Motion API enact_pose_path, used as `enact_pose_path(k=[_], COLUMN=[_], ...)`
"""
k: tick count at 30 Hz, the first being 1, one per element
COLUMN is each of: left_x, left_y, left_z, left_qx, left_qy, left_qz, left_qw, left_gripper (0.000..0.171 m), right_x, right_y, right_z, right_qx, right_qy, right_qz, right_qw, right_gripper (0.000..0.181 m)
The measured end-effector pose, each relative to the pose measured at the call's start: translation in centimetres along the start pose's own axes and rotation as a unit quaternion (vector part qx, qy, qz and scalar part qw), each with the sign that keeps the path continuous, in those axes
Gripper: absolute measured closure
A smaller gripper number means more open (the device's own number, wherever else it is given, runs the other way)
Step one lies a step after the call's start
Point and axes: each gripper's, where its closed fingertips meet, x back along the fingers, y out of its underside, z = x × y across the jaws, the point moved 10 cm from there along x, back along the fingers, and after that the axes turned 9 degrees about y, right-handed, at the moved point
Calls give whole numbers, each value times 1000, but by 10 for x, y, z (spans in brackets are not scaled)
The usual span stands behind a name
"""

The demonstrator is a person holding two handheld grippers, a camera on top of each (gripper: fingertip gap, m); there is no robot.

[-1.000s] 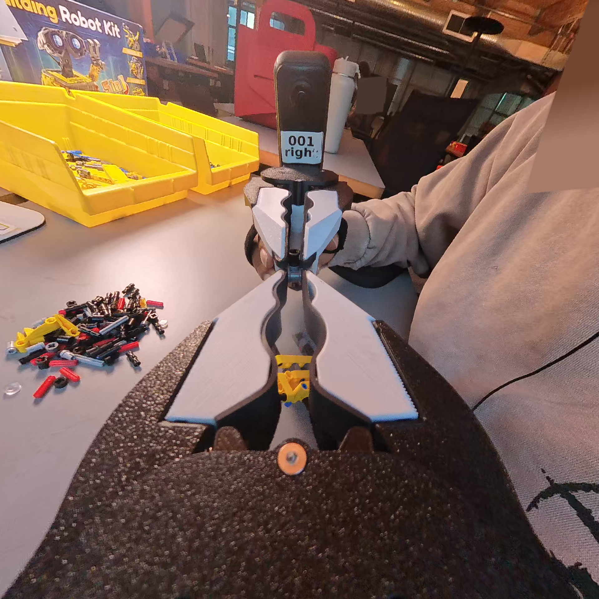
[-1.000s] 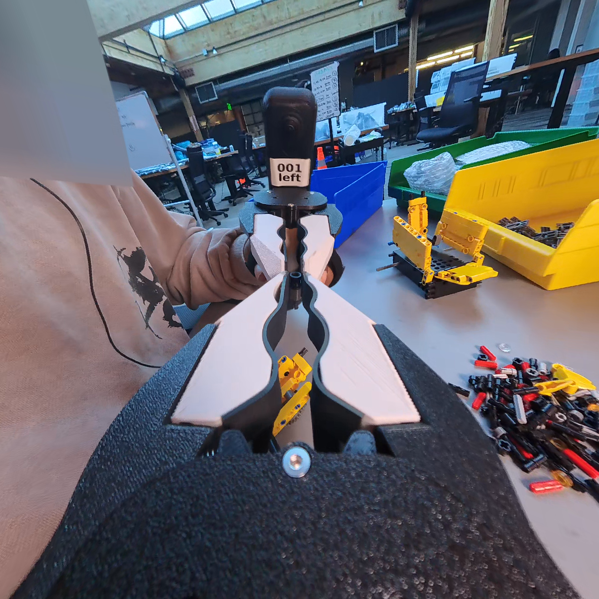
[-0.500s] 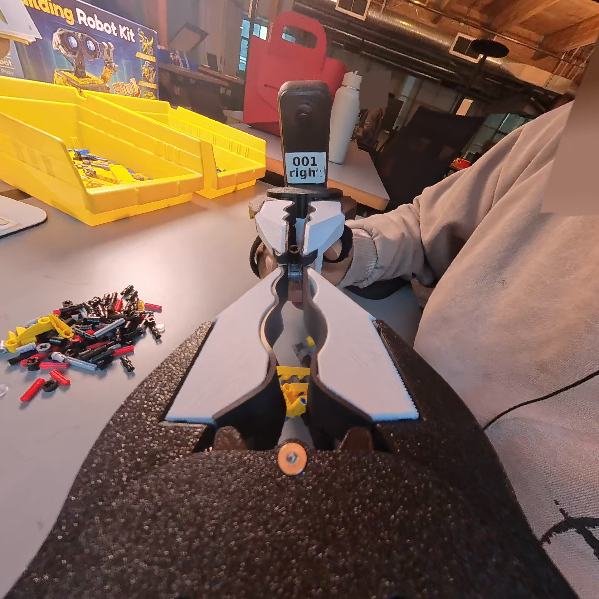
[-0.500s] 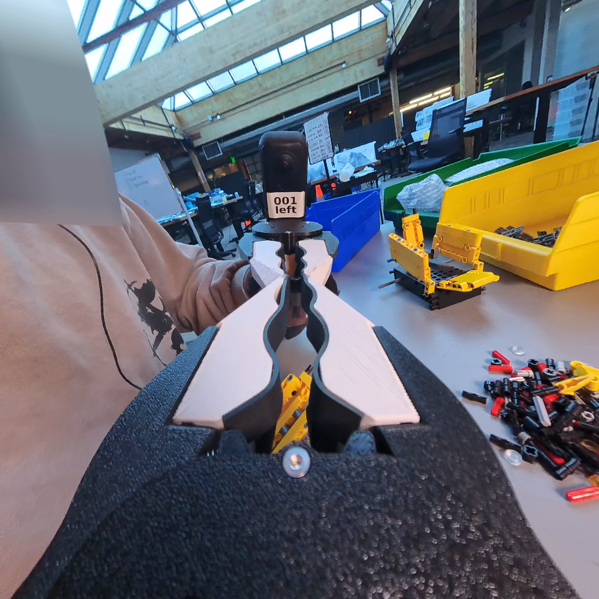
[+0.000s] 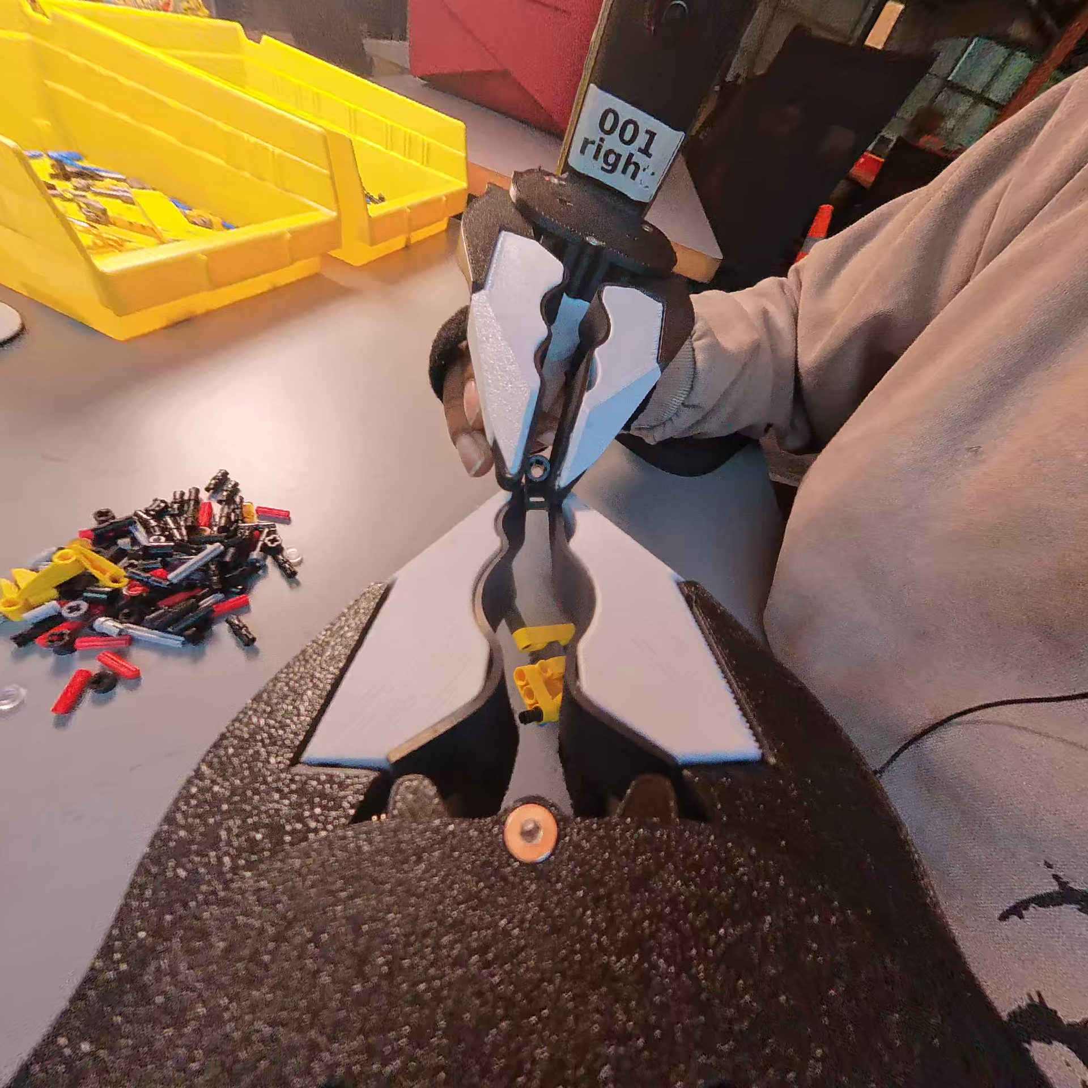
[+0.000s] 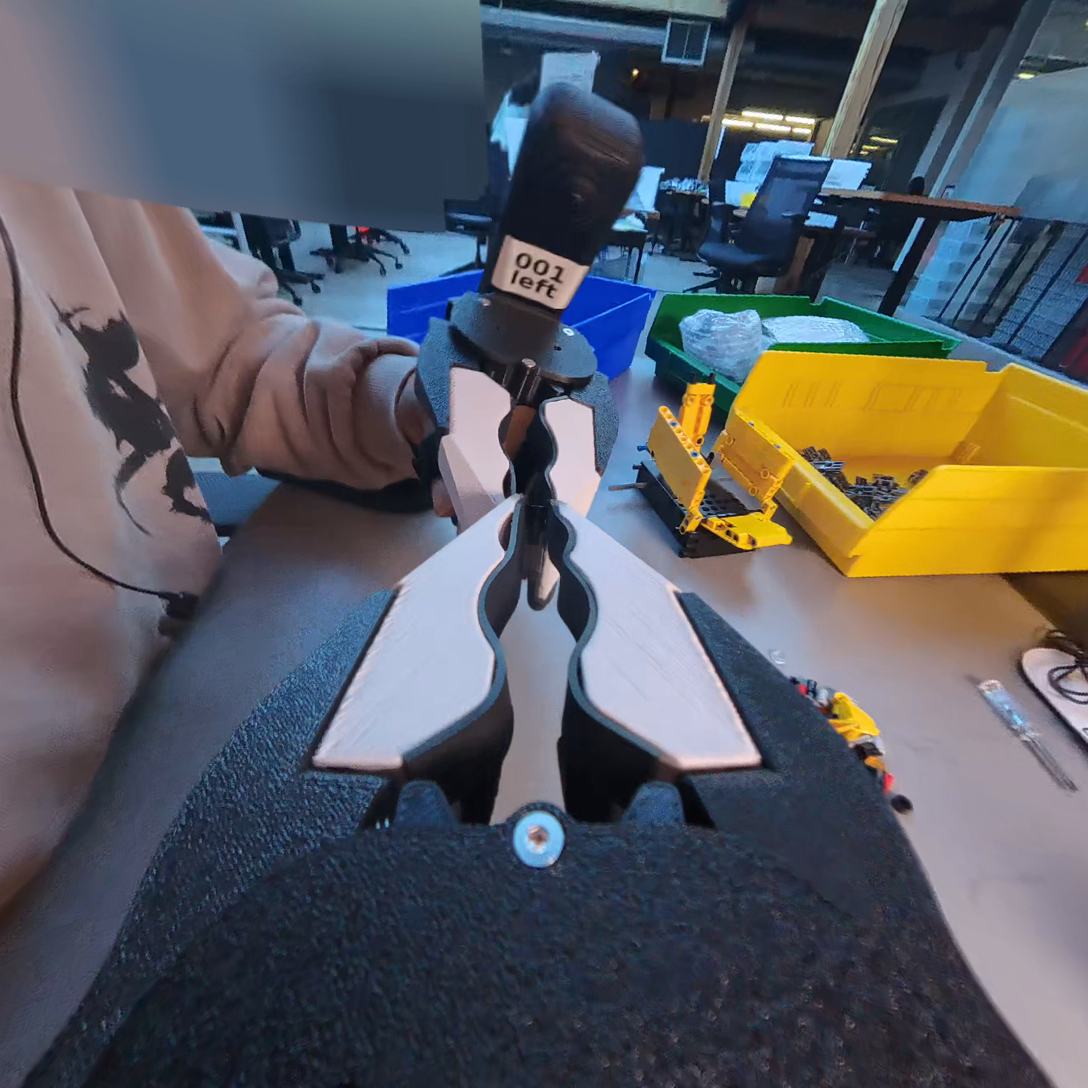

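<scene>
Grippers: the left gripper (image 5: 533,507) was pinched tight on a black axle (image 5: 511,612); the right gripper (image 6: 533,511) was clamped on a small black connector (image 5: 538,471).
Held parts: the axle ran back between the left fingers and carried two yellow pieces (image 5: 541,677), held above the table (image 5: 329,412).
Meeting: the two grippers stood tip to tip, the connector at the end of the axle.
Joined so far: the yellow pieces sat on the axle; whether the connector was seated on it could not be told.
Loose: a pile of small parts (image 5: 147,577) lay untouched, well apart from the left gripper.
Built: a partly built yellow-and-black model (image 6: 706,488) stood just beside a yellow bin (image 6: 942,471).
Edges: two more yellow bins (image 5: 235,247) closed off the far left; the person's sleeve (image 5: 765,353) and body crowded the near side.
Room: bare tabletop lay under and ahead of the tips.
</scene>
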Motion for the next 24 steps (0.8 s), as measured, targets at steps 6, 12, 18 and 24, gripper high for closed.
enact_pose_path(k=[6, 12, 18, 24], left_x=[11, 12, 11, 8], left_y=[-10, -2, -6, -7], left_z=[1, -3, 1, 8], left_qx=[-20, 23, 12, 0], left_qy=[-17, -22, -23, -16], left_qz=[66, 121, 122, 88], left_qw=[997, 992, 992, 996], left_gripper=[165, 150, 165, 166], right_x=[5, 2, -1, -3], right_y=[5, 18, 19, 13], right_z=[16, 22, 16, 7], right_qx=[-170, -322, -302, -249], right_qy=[-40, -59, -56, -54], right_qz=[86, 139, 124, 104], right_qw=[981, 935, 944, 961], right_gripper=[176, 176, 177, 175])
